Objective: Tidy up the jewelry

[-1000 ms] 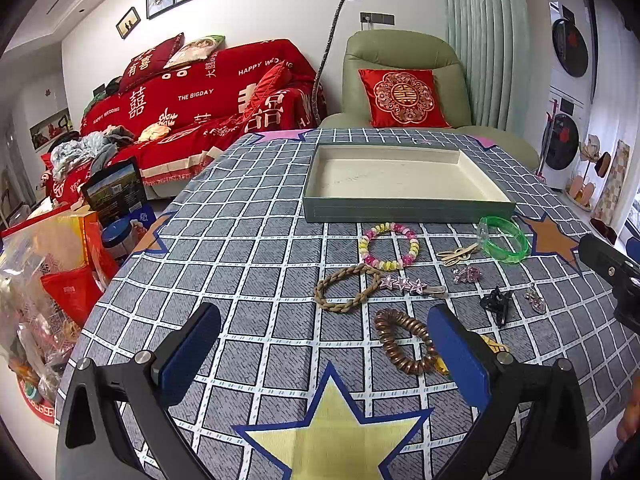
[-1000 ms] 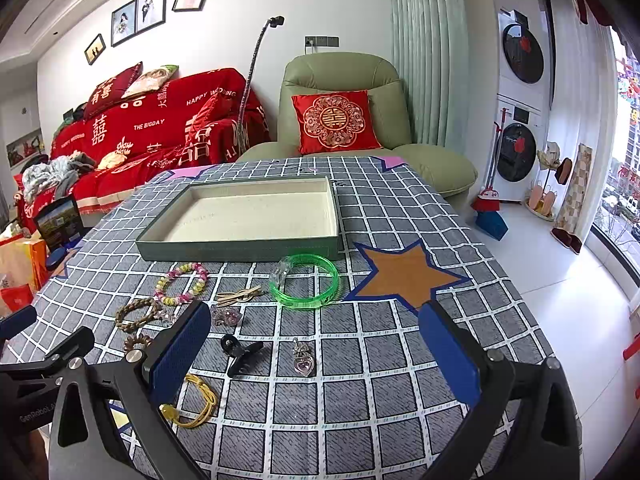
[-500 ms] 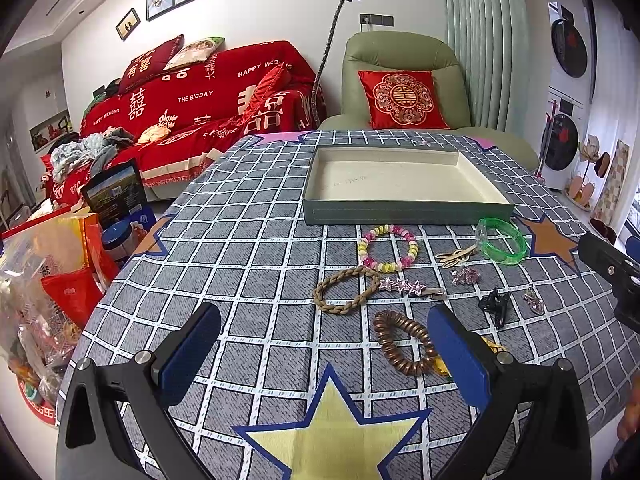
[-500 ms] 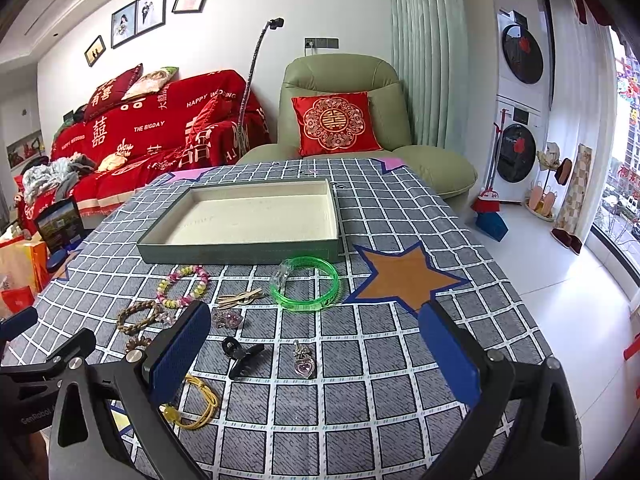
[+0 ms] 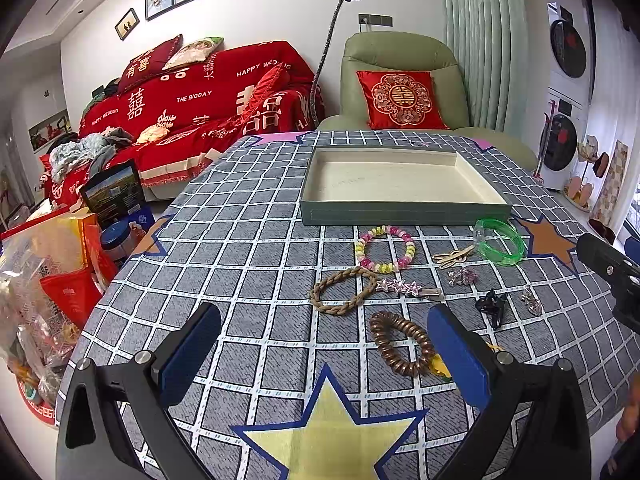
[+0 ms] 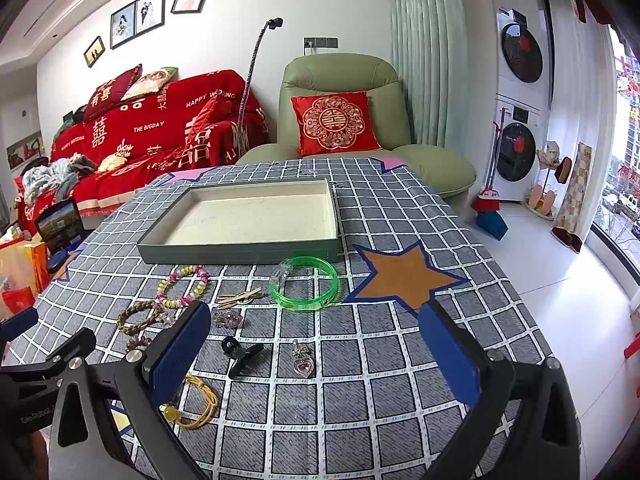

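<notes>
Lying scattered: jewelry (image 5: 384,250), tray (image 5: 400,210) empty

Shallow grey-green tray (image 5: 404,212), cream lining, empty, flat on tabletop. Just before its front wall: pastel bead bracelet (image 5: 385,249), green translucent bangle (image 6: 304,289), both flat. Tan bow clip (image 6: 240,298) between them. Braided brown bracelet (image 5: 343,290) touching star hair clip (image 5: 404,288). Small pink crystal piece (image 6: 227,317) nearby. Copper coil bracelet (image 5: 401,343) nearest, beside yellow cord bracelet (image 6: 195,404). Black claw clip (image 6: 241,354) and pink heart pendant (image 6: 303,360) side by side, apart.
</notes>
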Motion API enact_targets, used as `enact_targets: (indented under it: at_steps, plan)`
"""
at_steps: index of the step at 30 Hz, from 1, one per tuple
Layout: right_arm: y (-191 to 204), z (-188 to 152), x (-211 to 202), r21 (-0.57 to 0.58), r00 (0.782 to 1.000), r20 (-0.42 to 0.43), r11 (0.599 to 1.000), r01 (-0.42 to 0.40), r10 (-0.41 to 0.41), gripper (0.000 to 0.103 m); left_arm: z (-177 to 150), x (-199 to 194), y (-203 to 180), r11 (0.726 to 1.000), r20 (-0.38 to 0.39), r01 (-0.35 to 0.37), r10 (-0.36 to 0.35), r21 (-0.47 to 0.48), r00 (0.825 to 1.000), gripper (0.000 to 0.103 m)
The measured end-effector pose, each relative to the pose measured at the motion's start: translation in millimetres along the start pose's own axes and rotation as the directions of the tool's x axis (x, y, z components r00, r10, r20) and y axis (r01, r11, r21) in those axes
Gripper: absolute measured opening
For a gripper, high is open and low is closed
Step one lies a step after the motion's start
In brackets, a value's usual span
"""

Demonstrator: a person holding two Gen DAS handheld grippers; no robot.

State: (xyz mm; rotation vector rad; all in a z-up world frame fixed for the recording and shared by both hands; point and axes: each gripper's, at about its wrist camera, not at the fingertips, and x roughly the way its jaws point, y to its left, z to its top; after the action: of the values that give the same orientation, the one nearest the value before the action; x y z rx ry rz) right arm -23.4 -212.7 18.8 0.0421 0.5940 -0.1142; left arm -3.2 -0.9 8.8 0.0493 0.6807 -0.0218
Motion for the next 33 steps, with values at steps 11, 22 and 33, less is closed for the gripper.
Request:
enact_targets:
  at_steps: [11, 22, 33]
  plan:
    - [0.0, -0.2, -0.3, -0.002, 1.0, 0.0, 1.0, 0.001, -0.001, 0.103, -0.3, 1.9, -0.8, 1.0, 0.002, 0.0, 0.0, -0.006, 1.0, 0.103]
    - [0.0, 0.0, -0.4, -0.002, 1.0, 0.0, 1.0, 0.0, 0.0, 0.103, -0.6, 2.2, -1.3, 1.0, -0.001, -0.001, 0.001, -0.005, 1.0, 0.103]
    - [-0.2, -0.2, -1.1, -0.001, 1.0, -0.001, 1.0, -0.001, 0.001, 0.103, -1.3, 2.8, -0.8, 1.0, -0.012, -0.005, 0.005, 0.001, 1.0, 0.103]
